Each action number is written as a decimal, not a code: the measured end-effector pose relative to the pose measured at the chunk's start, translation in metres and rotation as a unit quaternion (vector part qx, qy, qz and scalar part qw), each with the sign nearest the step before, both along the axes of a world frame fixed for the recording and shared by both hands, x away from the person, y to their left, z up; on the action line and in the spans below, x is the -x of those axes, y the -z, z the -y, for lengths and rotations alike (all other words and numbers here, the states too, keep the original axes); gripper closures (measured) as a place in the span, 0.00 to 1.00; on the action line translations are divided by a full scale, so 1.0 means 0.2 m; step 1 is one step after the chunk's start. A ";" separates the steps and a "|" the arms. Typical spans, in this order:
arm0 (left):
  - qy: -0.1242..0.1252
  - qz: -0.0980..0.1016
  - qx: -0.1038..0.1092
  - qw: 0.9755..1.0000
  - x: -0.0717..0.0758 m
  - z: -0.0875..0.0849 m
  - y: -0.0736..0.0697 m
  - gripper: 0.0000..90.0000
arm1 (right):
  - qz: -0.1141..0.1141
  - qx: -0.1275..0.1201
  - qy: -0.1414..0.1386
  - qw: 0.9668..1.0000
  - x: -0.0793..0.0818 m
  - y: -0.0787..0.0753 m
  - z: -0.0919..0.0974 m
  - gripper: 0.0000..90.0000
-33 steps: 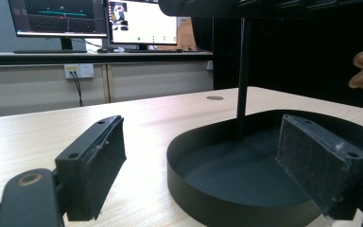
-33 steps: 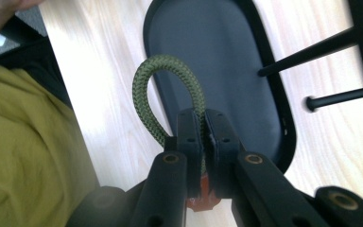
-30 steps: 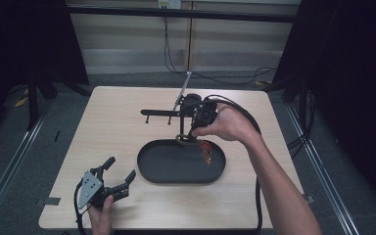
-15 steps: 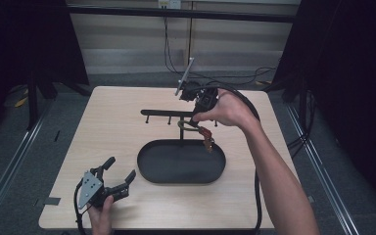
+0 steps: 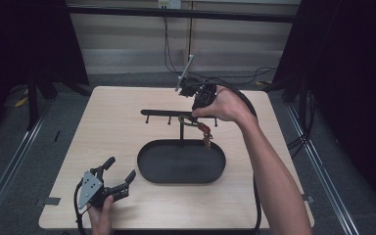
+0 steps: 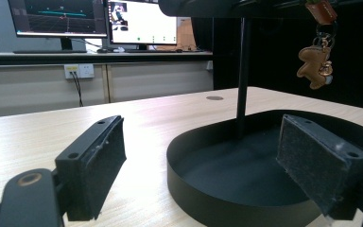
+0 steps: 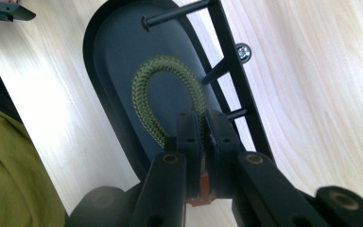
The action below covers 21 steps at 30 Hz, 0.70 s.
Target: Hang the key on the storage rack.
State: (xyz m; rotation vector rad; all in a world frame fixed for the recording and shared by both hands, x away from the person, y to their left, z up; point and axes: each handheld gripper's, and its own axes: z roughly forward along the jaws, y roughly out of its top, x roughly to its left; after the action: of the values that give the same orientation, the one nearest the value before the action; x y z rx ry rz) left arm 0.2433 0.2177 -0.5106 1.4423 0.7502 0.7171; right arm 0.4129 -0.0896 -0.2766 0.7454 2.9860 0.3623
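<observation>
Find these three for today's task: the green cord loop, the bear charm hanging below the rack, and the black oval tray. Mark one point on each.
green cord loop (image 7: 147,80), right gripper view, on the top of its curve.
bear charm (image 6: 314,64), left gripper view, on its body.
black oval tray (image 5: 149,172), high view, on its bare floor, left part.

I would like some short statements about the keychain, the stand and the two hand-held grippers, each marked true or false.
1. The right hand-held gripper is shut on the green cord loop of the keychain. True.
2. The keychain's bear charm lies flat in the black tray. False: it hangs in the air beside the stand's post.
3. The left hand-held gripper is open and holds nothing. True.
4. The left hand-held gripper is inside the tray. False: it is beside the tray, low over the table.
</observation>
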 end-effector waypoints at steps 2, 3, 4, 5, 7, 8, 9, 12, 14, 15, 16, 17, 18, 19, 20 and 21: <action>0.000 0.000 0.000 1.000 0.00 0.00 0.00 0.18 | -0.001 -0.001 -0.001 1.000 0.00 0.00 0.00 0.95; 0.000 0.000 0.000 1.000 0.00 0.00 0.00 0.18 | -0.001 0.002 -0.004 1.000 0.00 0.00 -0.01 0.95; 0.000 0.000 0.000 1.000 0.00 0.00 0.00 0.18 | 0.000 0.002 -0.002 1.000 0.00 0.01 -0.01 0.95; 0.000 0.000 0.000 1.000 0.00 0.00 0.00 0.18 | -0.001 0.001 -0.002 1.000 -0.01 0.01 -0.01 0.95; 0.000 0.000 0.000 1.000 0.00 0.00 0.00 0.18 | 0.000 0.005 -0.002 1.000 -0.01 0.02 -0.01 0.95; 0.000 0.000 0.000 1.000 0.00 0.00 0.00 0.18 | 0.000 0.005 -0.002 1.000 -0.01 0.02 -0.01 0.95; 0.000 0.000 0.000 1.000 0.00 0.00 0.00 0.18 | -0.001 0.004 -0.002 1.000 -0.01 0.02 -0.01 0.95; 0.000 0.000 0.000 1.000 0.00 0.00 0.00 0.18 | 0.000 -0.001 0.000 1.000 -0.01 0.02 -0.01 0.94; 0.000 0.000 0.000 1.000 0.00 0.00 0.00 0.18 | 0.005 0.001 -0.001 1.000 -0.01 0.02 0.00 0.94; 0.000 0.000 0.000 1.000 0.00 0.00 0.00 0.18 | 0.005 0.000 -0.001 1.000 -0.01 0.02 0.00 0.94; 0.000 0.000 0.000 1.000 0.00 0.00 0.00 0.18 | 0.004 0.000 -0.001 1.000 -0.01 0.02 0.00 0.94; 0.000 0.000 0.000 1.000 0.00 0.00 0.00 0.18 | 0.004 0.000 0.001 1.000 -0.01 0.02 0.00 0.94; 0.000 0.000 0.000 1.000 0.00 0.00 0.00 0.18 | 0.005 -0.002 0.002 1.000 -0.01 0.02 0.00 0.94; 0.000 0.000 0.000 1.000 0.00 0.00 0.00 0.18 | 0.005 -0.003 0.001 1.000 -0.01 0.01 0.01 0.94; 0.000 0.000 0.000 1.000 0.00 0.00 0.00 0.18 | 0.001 -0.001 0.003 1.000 -0.01 0.01 0.01 0.94; 0.000 0.000 0.000 1.000 0.00 0.00 0.00 0.18 | 0.000 -0.002 0.003 1.000 -0.01 0.01 0.01 0.94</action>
State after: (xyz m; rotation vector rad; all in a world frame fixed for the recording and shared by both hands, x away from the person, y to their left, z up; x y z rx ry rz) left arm 0.2432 0.2177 -0.5106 1.4418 0.7506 0.7171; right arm 0.4145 -0.0918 -0.2792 0.7538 2.9827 0.3673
